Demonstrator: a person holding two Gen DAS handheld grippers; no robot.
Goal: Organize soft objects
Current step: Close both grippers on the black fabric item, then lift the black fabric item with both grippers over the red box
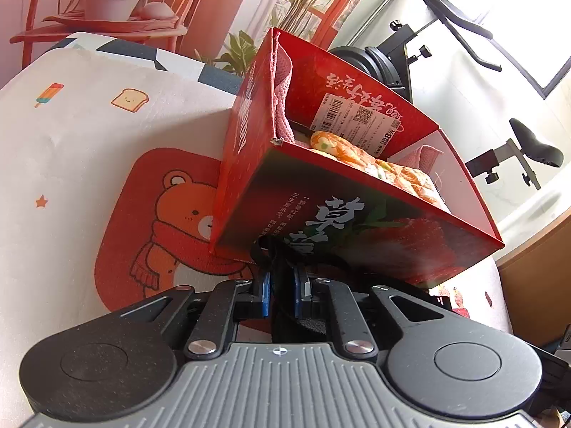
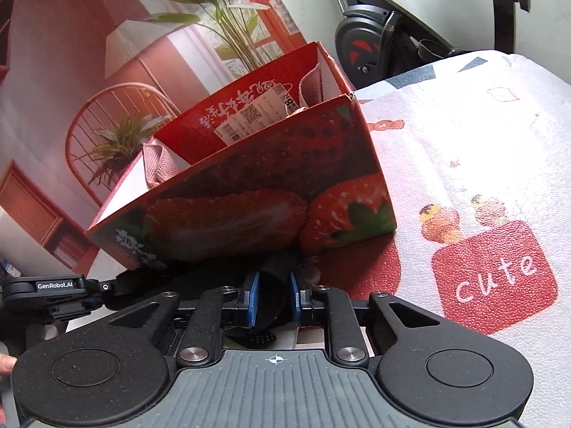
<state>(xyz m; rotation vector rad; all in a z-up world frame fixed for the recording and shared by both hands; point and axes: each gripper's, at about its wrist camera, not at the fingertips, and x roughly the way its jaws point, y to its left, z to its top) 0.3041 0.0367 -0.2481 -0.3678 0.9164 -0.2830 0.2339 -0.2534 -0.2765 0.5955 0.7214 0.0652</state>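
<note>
Two grippers grip one black soft object: the left gripper (image 1: 282, 285) and right gripper (image 2: 274, 294) each have their fingers pinching dark fabric (image 1: 271, 249) between the blue pads. Directly ahead of both sets of fingers stands the red strawberry box (image 1: 357, 221), already holding an orange floral cloth (image 1: 357, 157) and pink knit items (image 1: 282, 82). Risk: the fabric lies below the near wall; insufficient lift would likely snag that wall and tip or shove the box across the tabletop (image 2: 464, 149).
</note>
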